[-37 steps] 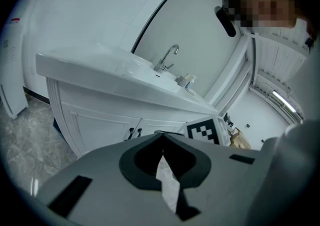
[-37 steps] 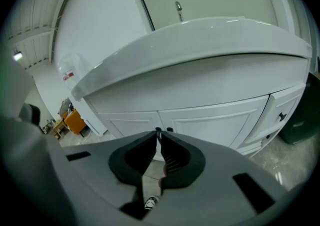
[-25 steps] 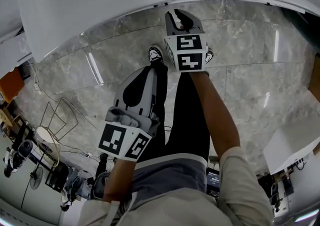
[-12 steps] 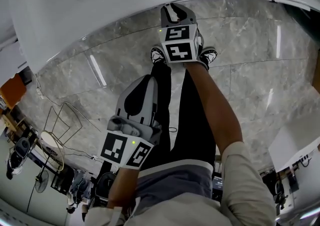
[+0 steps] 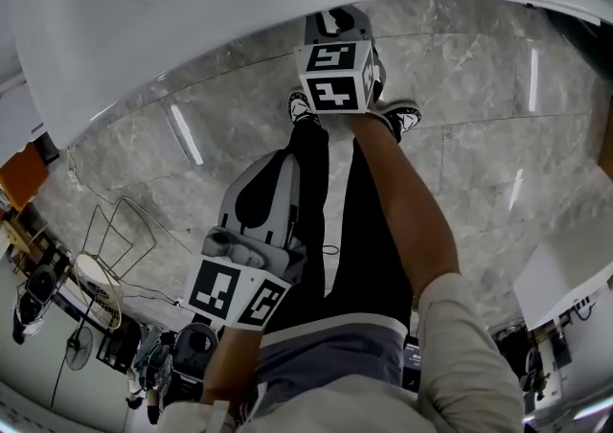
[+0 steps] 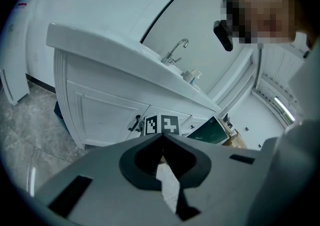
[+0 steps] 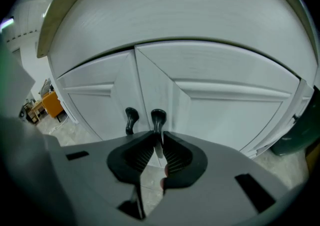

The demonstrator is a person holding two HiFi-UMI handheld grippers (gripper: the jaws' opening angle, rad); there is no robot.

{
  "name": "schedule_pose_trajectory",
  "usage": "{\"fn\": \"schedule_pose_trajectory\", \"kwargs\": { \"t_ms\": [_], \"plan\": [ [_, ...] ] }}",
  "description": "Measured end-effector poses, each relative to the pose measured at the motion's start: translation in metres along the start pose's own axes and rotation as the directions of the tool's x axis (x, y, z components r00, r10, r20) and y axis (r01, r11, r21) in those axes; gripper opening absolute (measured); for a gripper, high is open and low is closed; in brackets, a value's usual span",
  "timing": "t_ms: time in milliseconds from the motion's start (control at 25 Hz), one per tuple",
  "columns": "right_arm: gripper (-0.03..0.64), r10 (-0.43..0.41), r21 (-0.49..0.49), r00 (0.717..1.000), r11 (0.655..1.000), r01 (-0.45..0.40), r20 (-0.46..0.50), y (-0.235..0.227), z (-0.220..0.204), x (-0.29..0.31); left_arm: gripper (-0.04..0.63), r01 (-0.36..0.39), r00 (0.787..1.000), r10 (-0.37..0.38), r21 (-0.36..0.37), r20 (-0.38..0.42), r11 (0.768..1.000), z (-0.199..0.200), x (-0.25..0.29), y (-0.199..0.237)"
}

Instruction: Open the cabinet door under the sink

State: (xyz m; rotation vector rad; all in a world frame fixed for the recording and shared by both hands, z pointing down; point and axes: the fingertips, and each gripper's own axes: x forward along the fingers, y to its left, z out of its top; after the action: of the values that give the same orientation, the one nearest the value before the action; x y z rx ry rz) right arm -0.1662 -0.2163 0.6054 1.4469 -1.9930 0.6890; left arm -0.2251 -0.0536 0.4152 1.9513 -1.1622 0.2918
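The right gripper (image 7: 158,139) is clenched on the black handle (image 7: 158,119) of the cabinet's right-hand door (image 7: 225,105). The handle's stem runs down between the ribbed pads (image 7: 175,156), which stand only a thin slit apart on either side of it. A second black handle (image 7: 130,119) sits just beside the first on the left-hand door (image 7: 95,95), across the seam where the two doors meet. Both doors look shut, flush under the overhanging white sink top (image 7: 175,15).

In the head view the person's right arm (image 5: 407,201) reaches forward. The right gripper's jaw end is tucked beneath the front edge of the sink top, and its marker cube (image 5: 333,77) shows just below that edge.

The left gripper (image 5: 285,161) is held low over the person's black trousers (image 5: 369,259), well apart from the cabinet. In the left gripper view its jaws are pressed together at the tips with nothing between them. That view also takes in the cabinet (image 6: 100,115) from one side, with a faucet (image 6: 176,50) on the sink top and grey marble floor (image 6: 25,120) below.
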Motion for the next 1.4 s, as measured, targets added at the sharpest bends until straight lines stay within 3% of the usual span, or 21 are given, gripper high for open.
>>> {"fn": "schedule_pose_trajectory", "kwargs": {
  "t_ms": [320, 960, 1400],
  "plan": [
    [0.057, -0.066, -0.036, 0.998, 0.997, 0.066, 0.009, -0.002, -0.001, -0.001, -0.002, 0.006, 1.000, -0.006, -0.009, 0.011, 1.000, 0.003, -0.001, -0.002],
    [0.055, -0.001, -0.042, 1.000, 0.999, 0.001, 0.007, 0.004, -0.014, -0.017, -0.002, 0.082, 0.997, -0.082, -0.004, -0.010, 0.997, -0.002, -0.004, -0.012],
    [0.055, 0.036, -0.085, 0.999, 0.996, -0.036, 0.000, 0.005, -0.027, -0.027, -0.002, 0.075, 0.996, -0.074, 0.030, -0.041, 0.997, -0.007, 0.001, -0.012]
  ]
}}
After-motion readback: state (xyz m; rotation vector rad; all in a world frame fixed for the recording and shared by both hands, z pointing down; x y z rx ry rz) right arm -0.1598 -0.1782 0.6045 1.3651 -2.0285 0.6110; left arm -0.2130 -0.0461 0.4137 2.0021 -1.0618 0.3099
